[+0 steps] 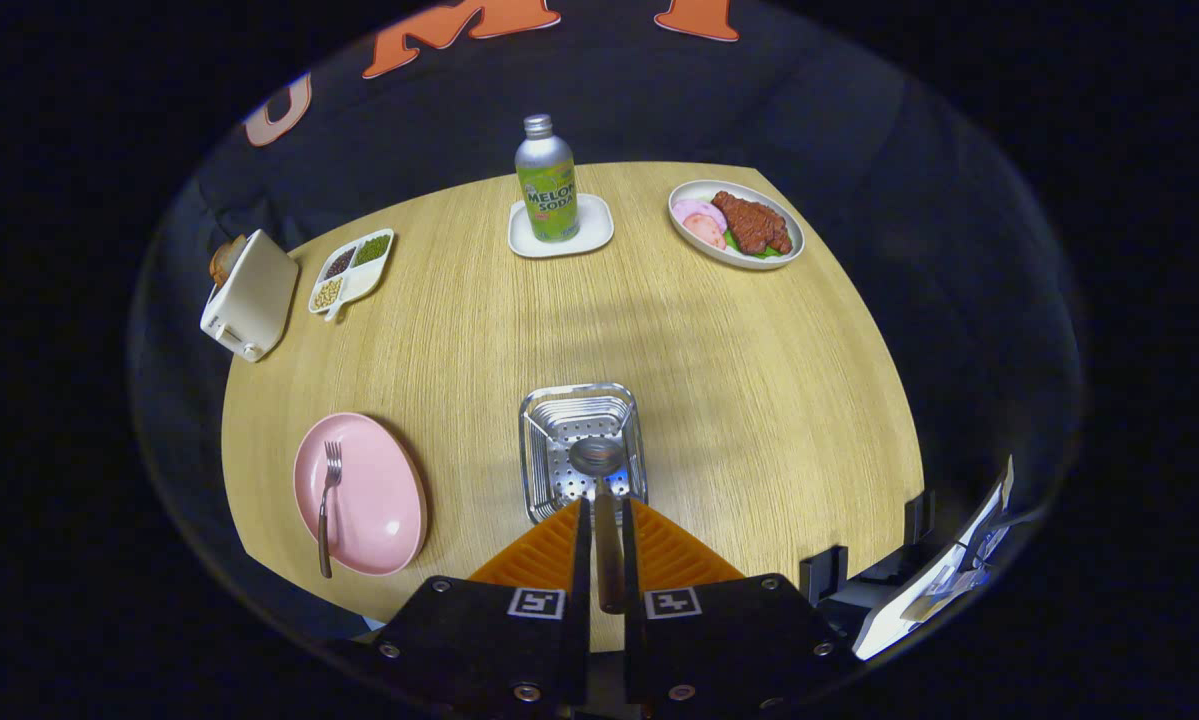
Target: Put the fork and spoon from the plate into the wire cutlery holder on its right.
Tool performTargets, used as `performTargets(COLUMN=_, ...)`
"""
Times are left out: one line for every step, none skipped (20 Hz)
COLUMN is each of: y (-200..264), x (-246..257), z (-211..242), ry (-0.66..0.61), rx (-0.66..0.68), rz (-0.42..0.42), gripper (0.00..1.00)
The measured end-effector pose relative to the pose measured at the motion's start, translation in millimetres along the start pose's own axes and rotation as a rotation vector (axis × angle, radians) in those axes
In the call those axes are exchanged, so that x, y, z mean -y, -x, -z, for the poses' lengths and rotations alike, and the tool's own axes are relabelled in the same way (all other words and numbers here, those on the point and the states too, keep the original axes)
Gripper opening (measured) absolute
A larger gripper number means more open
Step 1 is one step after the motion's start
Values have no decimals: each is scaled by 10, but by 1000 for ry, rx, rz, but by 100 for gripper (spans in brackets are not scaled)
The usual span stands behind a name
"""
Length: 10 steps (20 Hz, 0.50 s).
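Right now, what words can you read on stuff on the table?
"MELON SODA": on the green label of the silver metal bottle standing on the white square coaster.
Smaller print beneath it: too blurred to read.
Hand-held gripper, shut on the spoon: square coded markers, no words.

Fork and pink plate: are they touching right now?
Touching. The gripper view shows the fork lying on the pink plate, its handle end overhanging the rim.

Light wooden table (739, 400), black cloth wall (859, 120)
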<state>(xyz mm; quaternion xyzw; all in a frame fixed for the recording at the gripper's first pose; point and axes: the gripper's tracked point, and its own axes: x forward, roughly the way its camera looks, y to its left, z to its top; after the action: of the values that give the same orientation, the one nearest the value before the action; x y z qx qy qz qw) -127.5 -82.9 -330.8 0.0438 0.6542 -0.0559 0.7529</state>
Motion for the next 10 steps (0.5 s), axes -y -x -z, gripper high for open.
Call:
performTargets(y=20, x=-46, z=-73, ry=-5, rx=36, rz=-6, gripper=15)
performTargets(y=49, x=-86, z=-145, ry=-11, rx=73, rz=-15, gripper=16)
performTargets(y=78, x=-126, z=-220, ry=-16, rx=115, rz=-25, gripper=16)
performTargets(y=121, x=-178, z=-291, ry=-23, rx=148, rz=-42, gripper=17)
performTargets(y=176, x=-266, z=-343, ry=-32, rx=180, rz=-74, gripper=19)
performTargets(y=236, x=-339, z=-419, ry=-39, rx=217, rz=-94, gripper=27)
performTargets(y=267, x=-385, z=-492, ry=-38, rx=258, rz=-108, gripper=32)
performTargets(y=322, x=-421, z=-575, ry=-30, rx=302, rz=-111, gripper=45)
performTargets(y=372, x=-441, z=-647, ry=-21, rx=347, rz=-106, gripper=50)
performTargets(y=424, x=-477, z=-723, ry=-14, rx=389, rz=-103, gripper=60)
